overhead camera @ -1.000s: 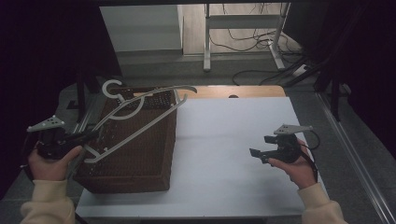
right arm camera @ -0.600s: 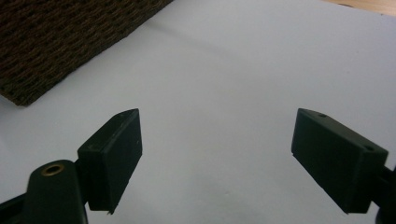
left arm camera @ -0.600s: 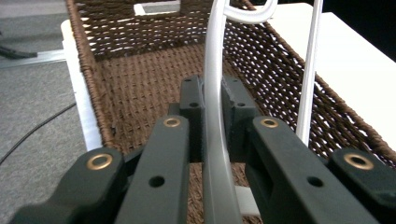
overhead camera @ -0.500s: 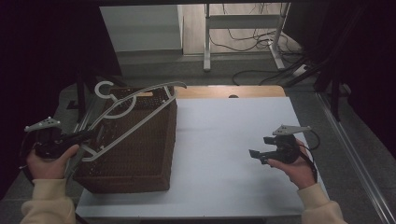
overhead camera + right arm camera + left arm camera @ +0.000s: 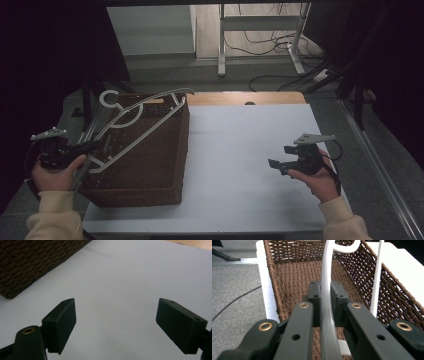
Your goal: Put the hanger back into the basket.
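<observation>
From the high view, the left gripper (image 5: 87, 148) clenched the end of a white plastic clothes hanger (image 5: 137, 120), which slanted up over the brown woven wicker basket (image 5: 150, 165) just beyond it. The right gripper (image 5: 280, 162) hovered released over the white tabletop (image 5: 235, 150), well apart.

In the left gripper view, both jaws pinched the hanger's arm above the basket's interior.

In the right gripper view, jaws stood wide apart, the basket's corner beyond them to the left.
</observation>
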Demonstrator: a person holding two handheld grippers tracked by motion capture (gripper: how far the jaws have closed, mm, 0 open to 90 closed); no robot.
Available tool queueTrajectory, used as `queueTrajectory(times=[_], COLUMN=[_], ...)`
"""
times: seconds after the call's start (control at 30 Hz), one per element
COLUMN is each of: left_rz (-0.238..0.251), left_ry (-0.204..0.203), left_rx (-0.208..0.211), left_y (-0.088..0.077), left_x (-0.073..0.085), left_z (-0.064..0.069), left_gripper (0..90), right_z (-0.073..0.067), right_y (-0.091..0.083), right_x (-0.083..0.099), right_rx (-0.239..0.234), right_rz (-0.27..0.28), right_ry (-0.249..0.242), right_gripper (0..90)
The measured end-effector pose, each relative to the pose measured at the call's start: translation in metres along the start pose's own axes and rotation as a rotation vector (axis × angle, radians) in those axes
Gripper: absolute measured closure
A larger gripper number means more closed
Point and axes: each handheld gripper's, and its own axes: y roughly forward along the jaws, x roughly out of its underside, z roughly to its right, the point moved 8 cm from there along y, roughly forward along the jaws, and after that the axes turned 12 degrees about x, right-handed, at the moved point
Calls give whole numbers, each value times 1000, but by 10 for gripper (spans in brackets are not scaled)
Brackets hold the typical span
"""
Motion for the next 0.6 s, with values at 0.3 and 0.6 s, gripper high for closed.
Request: queueTrajectory(times=[0.3,0.6], left_rz=[4,-2], left_ry=[-55,-80], left_rx=[-55,-90], left_y=[2,5], left_x=[6,12], left_z=[-9,-16], left_gripper=[808,808], right_z=[0,0], right_y=[0,0], right_x=[0,0], right_rx=[-3,-5], right_rz=[-2,-2], right_ry=[-3,-4], right_gripper=[166,166])
